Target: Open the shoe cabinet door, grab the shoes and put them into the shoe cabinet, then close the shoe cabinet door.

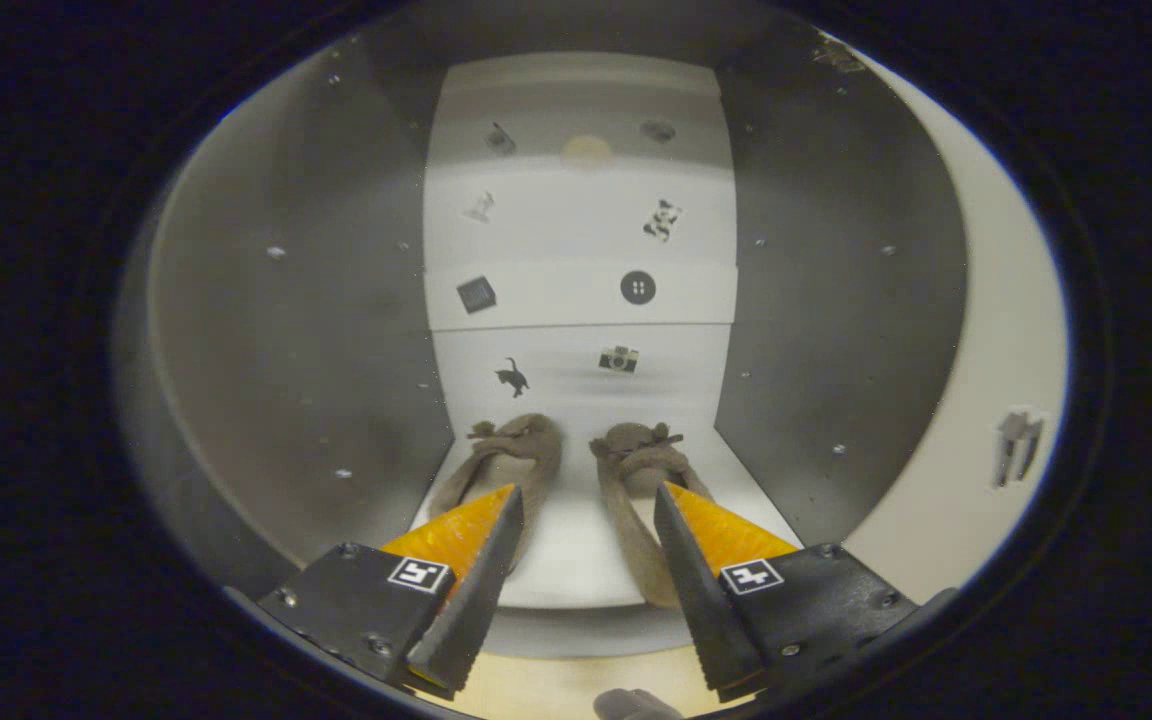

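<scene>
So the pair of brown slippers (576,470) is sitting side by side on the white floor of the shoe cabinet (836,300), toes at 12 o'clock toward the back wall with its little picture stickers (638,288). The claw (586,510) is spread wide with nothing in it. One finger overlaps the left slipper at 10 o'clock, the other the right slipper at 2 o'clock; whether they touch, can't tell.

The gripper (586,500) is held level and pointed straight ahead, its two fingers (481,580) spread wide apart. Nothing is clamped between them; the jaws are seen parted, with both tips free of contact.
</scene>
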`<state>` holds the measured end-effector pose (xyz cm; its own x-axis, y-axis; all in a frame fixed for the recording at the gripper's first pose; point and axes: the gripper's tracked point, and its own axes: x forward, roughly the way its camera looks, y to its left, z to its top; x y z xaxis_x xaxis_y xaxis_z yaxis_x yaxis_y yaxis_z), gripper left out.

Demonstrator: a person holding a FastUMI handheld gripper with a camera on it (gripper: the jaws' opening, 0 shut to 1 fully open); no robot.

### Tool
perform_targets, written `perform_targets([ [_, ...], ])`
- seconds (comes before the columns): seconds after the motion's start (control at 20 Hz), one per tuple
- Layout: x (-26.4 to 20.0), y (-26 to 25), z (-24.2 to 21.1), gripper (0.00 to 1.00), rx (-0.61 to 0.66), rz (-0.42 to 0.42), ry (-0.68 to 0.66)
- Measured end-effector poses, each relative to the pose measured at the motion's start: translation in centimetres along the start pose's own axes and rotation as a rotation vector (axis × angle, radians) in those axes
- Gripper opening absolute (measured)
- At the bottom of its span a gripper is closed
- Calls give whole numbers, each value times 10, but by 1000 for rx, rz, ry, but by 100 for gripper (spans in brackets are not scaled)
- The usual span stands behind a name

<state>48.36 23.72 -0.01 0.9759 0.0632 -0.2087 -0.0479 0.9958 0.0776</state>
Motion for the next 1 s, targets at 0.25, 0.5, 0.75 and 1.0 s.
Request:
perform_targets([
  [0.25, -118, 5, -8, 99, 11, 43, -89],
  [0.5, -224, 1, -25, 99, -11, 68, -173],
  [0.75, -312, -36, -47, 100, -58, 38, -227],
  [1.0, -370, -102, -74, 100, -87, -23, -221],
])
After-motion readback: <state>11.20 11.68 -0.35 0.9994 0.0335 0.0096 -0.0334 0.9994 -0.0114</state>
